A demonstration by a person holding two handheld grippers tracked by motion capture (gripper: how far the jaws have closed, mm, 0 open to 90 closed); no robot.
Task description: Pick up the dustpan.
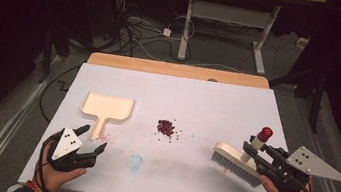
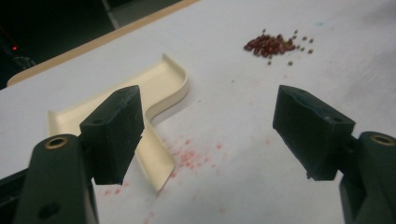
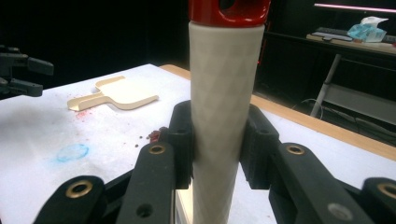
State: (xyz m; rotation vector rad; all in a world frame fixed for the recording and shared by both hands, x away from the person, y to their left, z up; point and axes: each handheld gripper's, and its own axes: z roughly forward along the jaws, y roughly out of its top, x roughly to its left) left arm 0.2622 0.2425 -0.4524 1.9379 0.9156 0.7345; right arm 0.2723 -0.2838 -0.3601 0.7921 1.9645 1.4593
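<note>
A cream dustpan (image 1: 106, 108) lies flat on the white table (image 1: 209, 96), left of centre, its handle pointing toward me. My left gripper (image 1: 93, 140) hovers open just below that handle; in the left gripper view the dustpan (image 2: 161, 91) shows past the left jaw, with nothing between the jaws. A small pile of dark red beans (image 1: 166, 127) sits mid-table, also seen as beans (image 2: 271, 44). My right gripper (image 1: 257, 153) is shut on the cream, red-capped handle of a brush (image 1: 237, 163), bristles toward me. That brush handle (image 3: 224, 93) stands upright between the jaws.
A blue smudge (image 1: 134, 162) and pink stains mark the table near the front. The table's wooden far edge (image 1: 177, 70) borders a dark floor with cables and a desk frame (image 1: 228, 28). A person's hands hold both grippers at the near edge.
</note>
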